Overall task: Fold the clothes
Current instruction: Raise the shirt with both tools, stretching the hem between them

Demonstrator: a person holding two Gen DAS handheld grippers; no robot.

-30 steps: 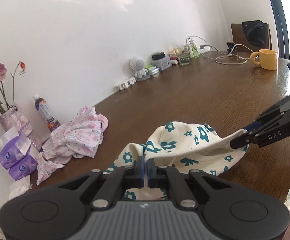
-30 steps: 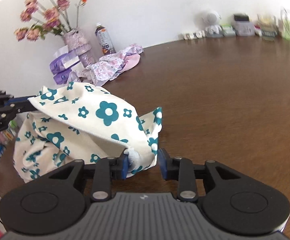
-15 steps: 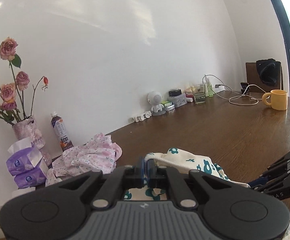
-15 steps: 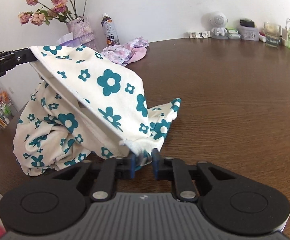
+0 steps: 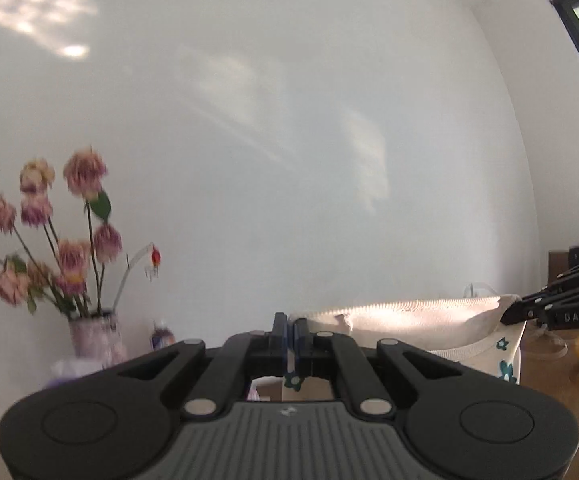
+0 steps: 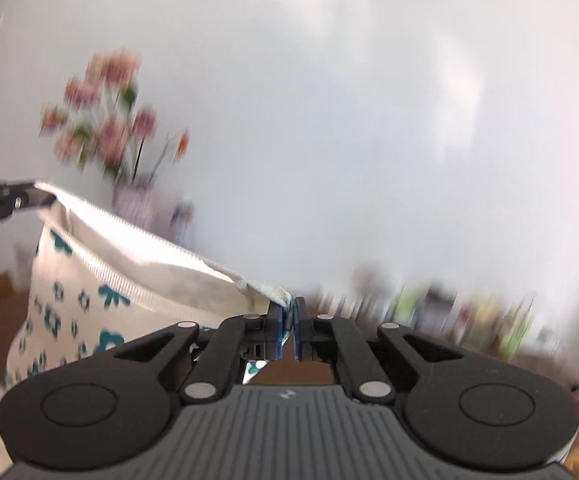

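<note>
White wall fills both views above a strip of brown surface [image 5: 569, 396], and each tool — left tool [image 5: 289, 330], right tool [image 6: 288, 312] — is clamped on a top corner of the flowered garment [image 6: 89, 280], likely stretching its edge taut in the air for folding.

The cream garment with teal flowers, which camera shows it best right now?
The right wrist view: the cream garment hangs there with its stretched top edge and flowered front visible, though blurred. The left wrist view shows only the top band and a strip of flowered cloth between the left tongs and right tongs.
</note>
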